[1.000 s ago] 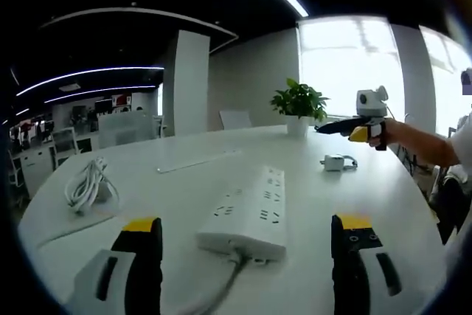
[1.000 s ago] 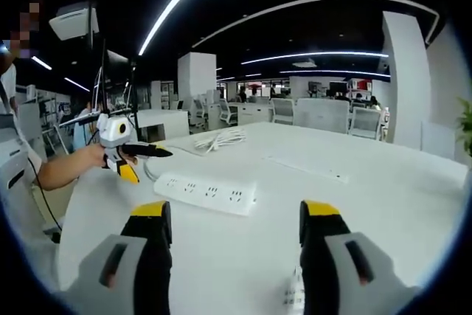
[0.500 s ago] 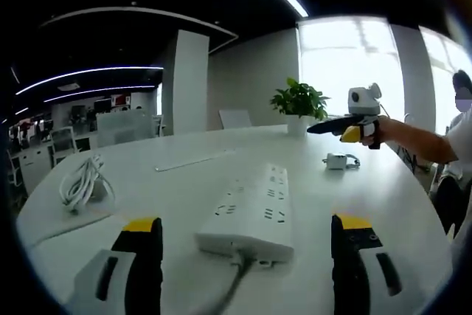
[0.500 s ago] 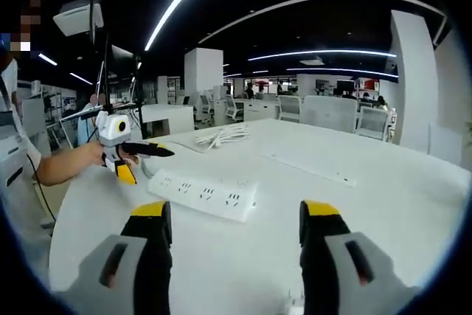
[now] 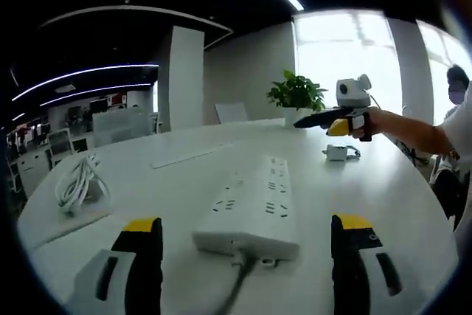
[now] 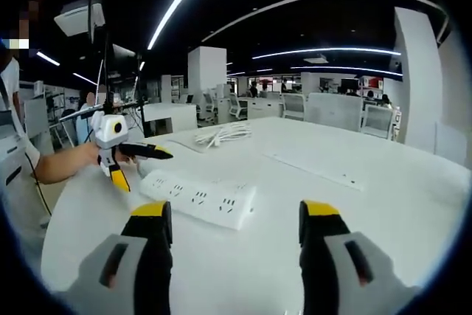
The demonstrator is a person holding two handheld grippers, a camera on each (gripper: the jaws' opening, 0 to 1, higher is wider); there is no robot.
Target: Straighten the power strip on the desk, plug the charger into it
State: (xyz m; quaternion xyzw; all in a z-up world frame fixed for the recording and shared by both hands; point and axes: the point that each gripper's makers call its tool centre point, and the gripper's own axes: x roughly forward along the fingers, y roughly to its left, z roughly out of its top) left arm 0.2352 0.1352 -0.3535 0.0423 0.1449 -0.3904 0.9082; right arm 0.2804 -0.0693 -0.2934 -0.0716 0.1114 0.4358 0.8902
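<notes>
A white power strip (image 5: pixel 251 208) lies on the round white desk (image 5: pixel 383 197), its cable (image 5: pixel 234 294) trailing toward me. My left gripper (image 5: pixel 246 223) hovers open just before the strip's cable end, nothing between its jaws. A small white charger (image 5: pixel 337 153) rests further back on the right. Above the charger, a hand holds my right gripper (image 5: pixel 317 125). In the right gripper view the power strip (image 6: pixel 198 197) lies ahead, slightly left, and my right gripper (image 6: pixel 234 210) is open and empty. The left gripper (image 6: pixel 147 171) sits at the strip's left end.
A coiled white cable (image 5: pixel 77 186) lies at the desk's left and shows as the coiled cable (image 6: pixel 221 136) beyond the strip. A flat white bar (image 5: pixel 192 156) lies mid-desk. A potted plant (image 5: pixel 296 97) stands at the far edge. A person's arm (image 6: pixel 63 164) reaches in.
The left gripper's view has closed in on the strip's cable end. The right gripper has drifted left above the charger, and the white object at its view's bottom edge has dropped out.
</notes>
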